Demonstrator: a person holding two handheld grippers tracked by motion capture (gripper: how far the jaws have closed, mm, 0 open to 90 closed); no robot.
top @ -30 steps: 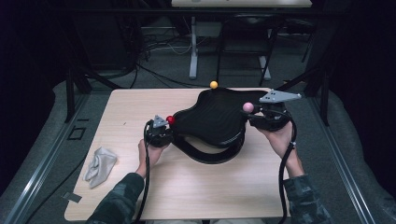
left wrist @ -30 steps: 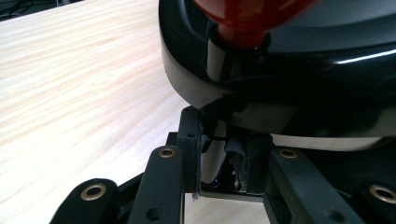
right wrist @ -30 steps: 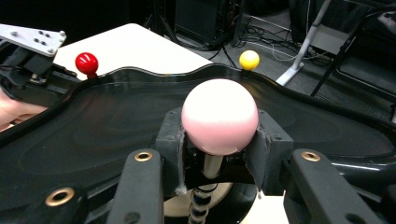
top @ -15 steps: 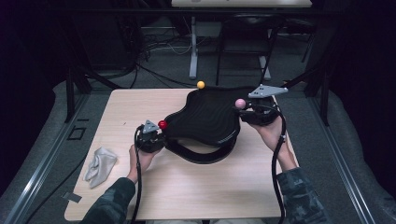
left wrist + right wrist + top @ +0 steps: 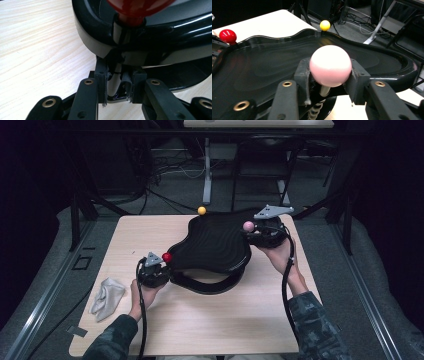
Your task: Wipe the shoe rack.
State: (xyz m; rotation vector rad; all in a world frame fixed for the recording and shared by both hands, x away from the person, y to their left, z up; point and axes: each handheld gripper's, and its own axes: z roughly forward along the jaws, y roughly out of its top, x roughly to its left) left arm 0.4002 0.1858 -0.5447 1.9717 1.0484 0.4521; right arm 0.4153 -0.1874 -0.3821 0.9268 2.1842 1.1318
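A black wavy board (image 5: 215, 242) sits on a stand on the wooden table (image 5: 225, 320). Three balls on posts rise from its rim: red (image 5: 167, 257), yellow (image 5: 201, 210) and pink (image 5: 248, 225). My left gripper (image 5: 166, 269) is at the board's near-left corner, shut on the white post (image 5: 113, 82) under the red ball (image 5: 137, 10). My right gripper (image 5: 251, 233) is at the far-right rim. Its jaws have just been opening, and the pink ball (image 5: 330, 65) sits between the pads (image 5: 303, 77), which lie close beside it.
A crumpled grey cloth (image 5: 106, 297) lies near the table's front left corner. Chair and desk legs with cables stand on the floor beyond the far edge. Dark frame rails run along both sides of the table.
The board has slid left across the table, with both grippers moving along with it. The yellow ball now stands nearer the middle of the far edge.
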